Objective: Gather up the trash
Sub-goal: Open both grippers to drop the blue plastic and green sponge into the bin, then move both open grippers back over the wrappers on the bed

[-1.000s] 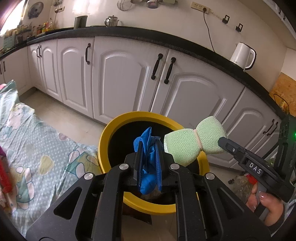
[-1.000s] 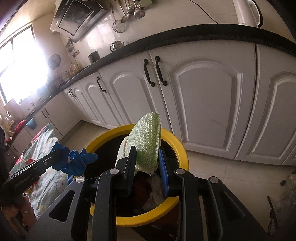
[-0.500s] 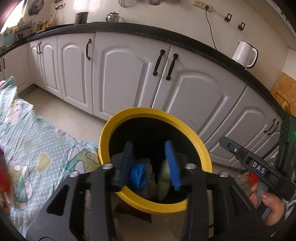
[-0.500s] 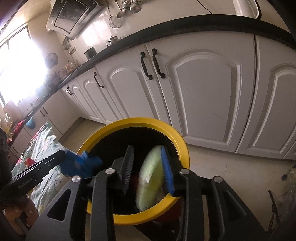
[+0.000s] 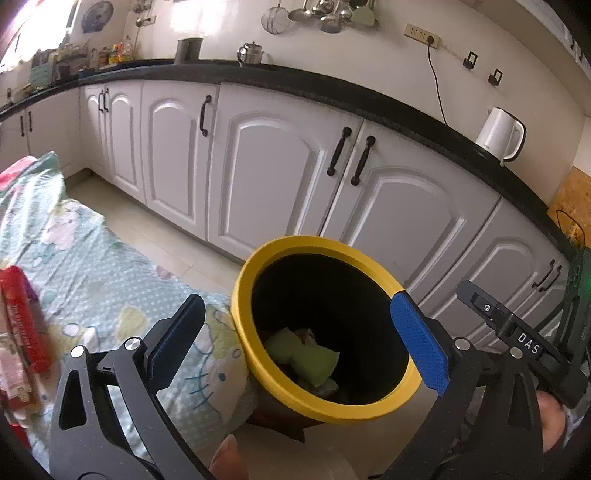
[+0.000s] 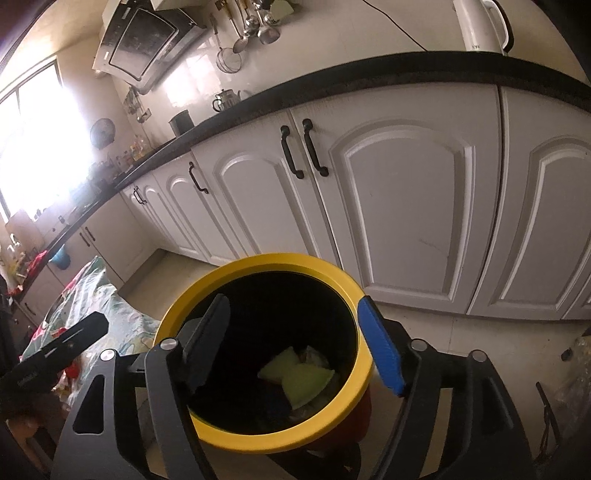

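A green mesh sponge (image 5: 301,356) is seen lying crumpled at the bottom of the yellow-rimmed bin (image 5: 243,280), on top of other refuse; pale scraps are visible just beside it. From the right wrist view the same sponge (image 6: 297,376) is seen folded in the bin (image 6: 364,363), with something dark blue partly made out beside it in the shadow; what it is cannot be told. The bin interior is black, its outer wall reddish low down in the right wrist view.

The left gripper (image 5: 297,332) is held above the bin mouth, jaws spread wide and nothing between them; one finger carries a blue pad (image 5: 419,341), the other a dark one. The right gripper (image 6: 295,341) is likewise released, jaws parted across the bin opening, empty. In the left wrist view the right gripper body (image 5: 517,343) is seen at the right edge, marked DAS, with a hand behind it.

A patterned cloth (image 5: 74,266) with cartoon prints is spread to the left of the bin, touching its wall. A red packet (image 5: 24,321) lies on the cloth at the far left edge.

White cabinets (image 5: 280,177) with black handles stand behind the bin under a black countertop (image 5: 332,90). A white kettle (image 5: 500,136) is set on the counter at right; ladles and strainers (image 5: 314,14) are hung on the wall above
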